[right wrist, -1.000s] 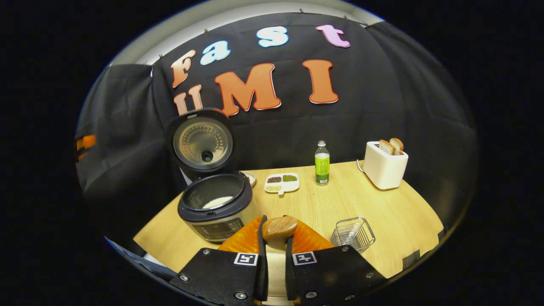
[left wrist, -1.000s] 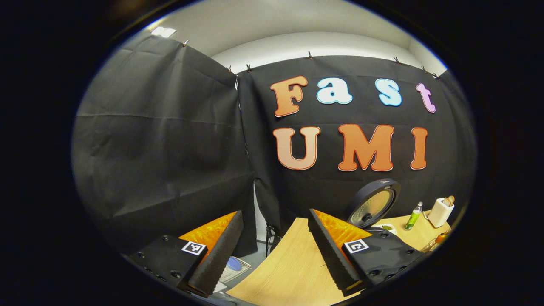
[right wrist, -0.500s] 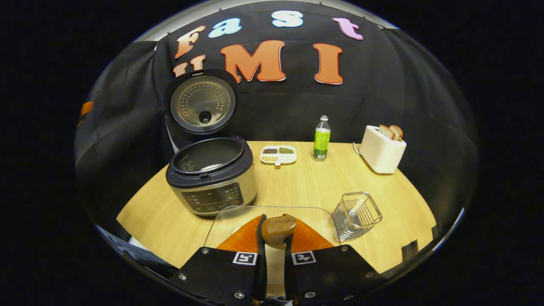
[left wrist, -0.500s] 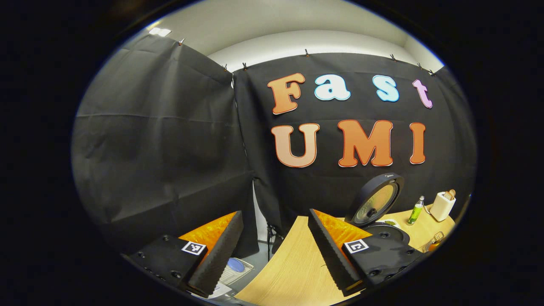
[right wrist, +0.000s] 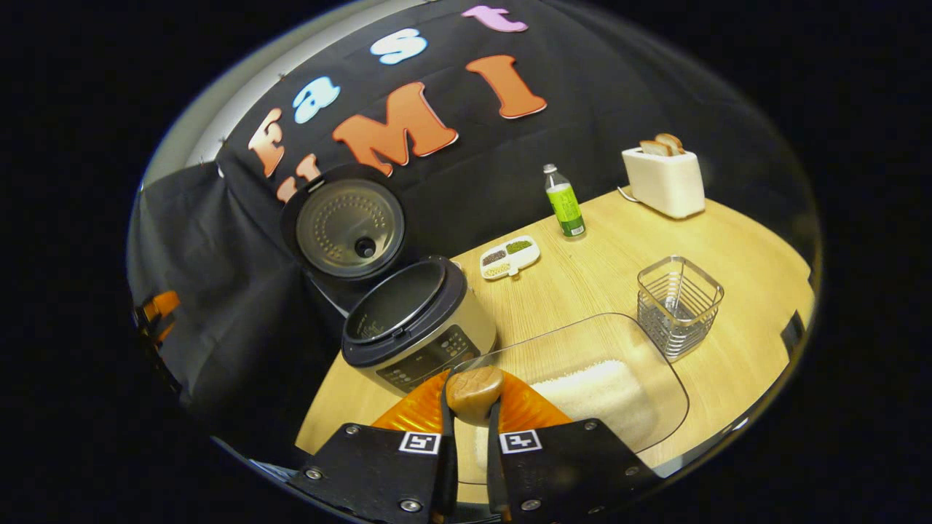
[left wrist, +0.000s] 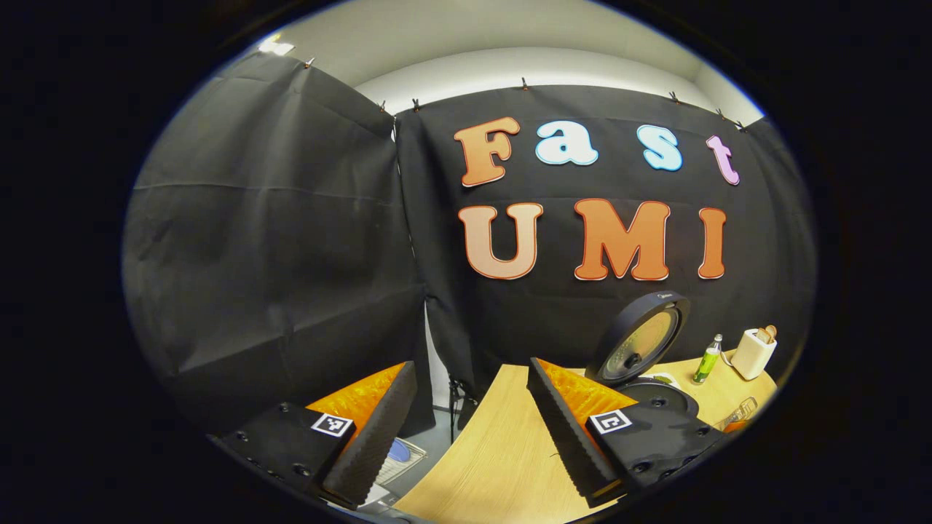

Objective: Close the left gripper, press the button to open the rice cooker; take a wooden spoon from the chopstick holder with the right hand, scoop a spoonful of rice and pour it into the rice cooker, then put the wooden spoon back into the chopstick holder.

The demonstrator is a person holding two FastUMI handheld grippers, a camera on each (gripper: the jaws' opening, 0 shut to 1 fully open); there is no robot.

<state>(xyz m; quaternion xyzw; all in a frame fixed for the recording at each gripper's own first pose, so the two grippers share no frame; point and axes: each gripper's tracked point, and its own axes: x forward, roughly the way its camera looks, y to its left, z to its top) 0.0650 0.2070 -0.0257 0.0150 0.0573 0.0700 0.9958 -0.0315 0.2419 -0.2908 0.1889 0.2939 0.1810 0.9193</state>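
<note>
Table (right wrist: pixel 735 240) with rice cooker (right wrist: pixel 419 331), lid raised, rice lying in its pot a second ago. The right gripper view has tilted since then; the clear rice container (right wrist: pixel 611 386) now sits below the right gripper (right wrist: pixel 470 429), clamped on the wooden spoon (right wrist: pixel 475 389). Judged step: returning the spoon to the wire chopstick holder (right wrist: pixel 678 306). Left gripper (left wrist: pixel 470 429) gapes, idle.

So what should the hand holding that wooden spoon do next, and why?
Probably carry the wooden spoon over to the wire chopstick holder and lower it in. The right hand-held gripper grips the spoon above the clear rice tray, the rice cooker stands open, and the holder looks empty.
</note>
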